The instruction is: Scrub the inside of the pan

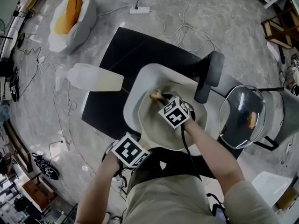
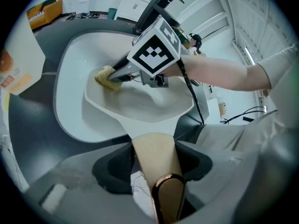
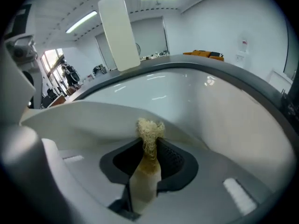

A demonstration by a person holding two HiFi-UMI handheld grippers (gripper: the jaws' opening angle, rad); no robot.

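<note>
My left claw (image 2: 154, 168) is clamped on the pan's handle (image 2: 150, 146), steadying the pan (image 2: 140, 107) in the white basin (image 2: 70, 97). My right claw (image 3: 148, 164) pinches the scrubber (image 3: 149, 130), its frayed tip inside the pan. I judge the pan rigid, smooth and fairly heavy, so the handle is the sure hold. The scrubber is soft and should squash when pressed.
</note>
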